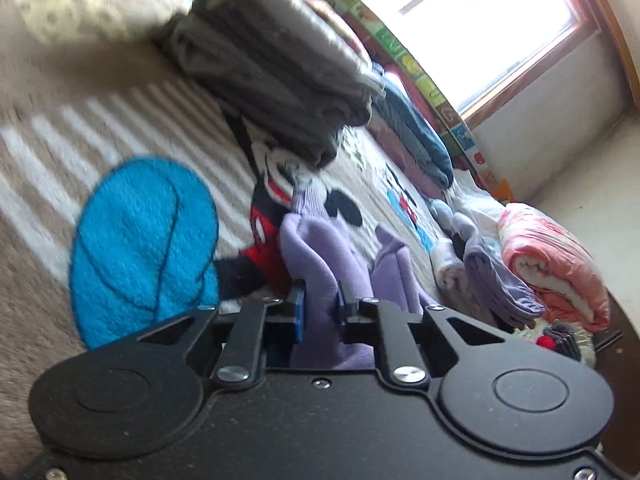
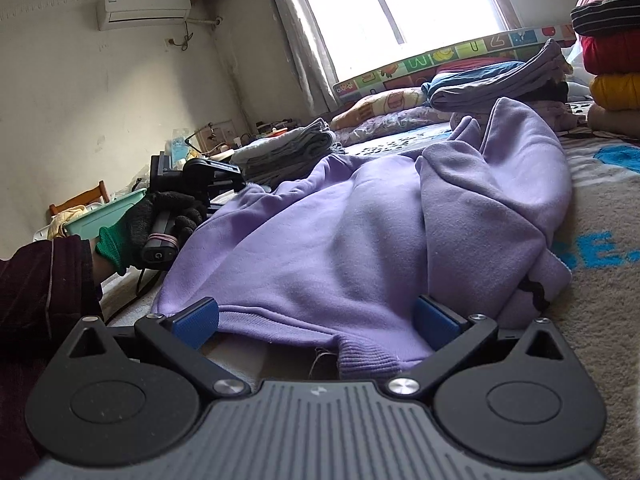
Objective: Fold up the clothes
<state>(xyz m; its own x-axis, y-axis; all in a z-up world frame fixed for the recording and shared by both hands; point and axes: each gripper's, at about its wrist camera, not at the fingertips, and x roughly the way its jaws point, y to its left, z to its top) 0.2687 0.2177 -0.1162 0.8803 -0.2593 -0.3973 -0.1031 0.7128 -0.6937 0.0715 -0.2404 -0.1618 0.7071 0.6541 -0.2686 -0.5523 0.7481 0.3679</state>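
While the left gripper (image 1: 320, 306) pinches a fold of the purple sweatshirt (image 1: 340, 256), the right gripper (image 2: 316, 320) sits spread wide around its ribbed hem (image 2: 368, 354). The sweatshirt lies crumpled on the patterned blanket (image 2: 600, 300), folded stacks (image 1: 280, 60) behind.

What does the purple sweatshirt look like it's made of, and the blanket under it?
Purple sweatshirt: looks like a soft matte cotton-blend fleece knit, with a ribbed hem band and thick rounded folds. Blanket: seems a plush, fuzzy pile fabric, probably synthetic fleece, with a nubby surface and printed blue shapes.
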